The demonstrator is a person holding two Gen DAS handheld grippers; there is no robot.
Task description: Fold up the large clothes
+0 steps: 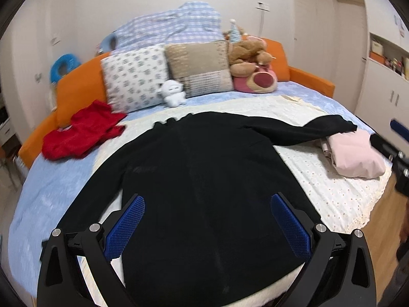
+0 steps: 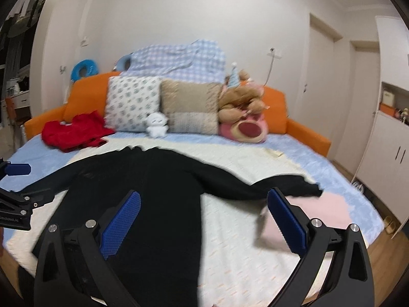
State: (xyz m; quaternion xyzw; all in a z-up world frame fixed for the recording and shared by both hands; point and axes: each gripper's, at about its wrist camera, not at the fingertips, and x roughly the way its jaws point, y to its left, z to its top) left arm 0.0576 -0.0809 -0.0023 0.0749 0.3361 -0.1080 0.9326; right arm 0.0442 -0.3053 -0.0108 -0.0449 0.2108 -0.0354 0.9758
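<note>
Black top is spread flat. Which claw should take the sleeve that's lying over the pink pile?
Right, probably. The right claw is open with the sleeve just ahead, its cuff by the pink folded clothes. The left claw sits over the black top's body.

Black hand-held gripper [image 1: 207,222], blue pads [image 1: 125,226]

Three garments [image 1: 204,179]; two pillows [image 1: 135,76]; three plush toys [image 1: 173,92].

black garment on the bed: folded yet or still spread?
Spread. The black garment lies flat on the cream blanket, one sleeve stretched out over the folded pink cloth. Both grippers open, holding nothing.
</note>
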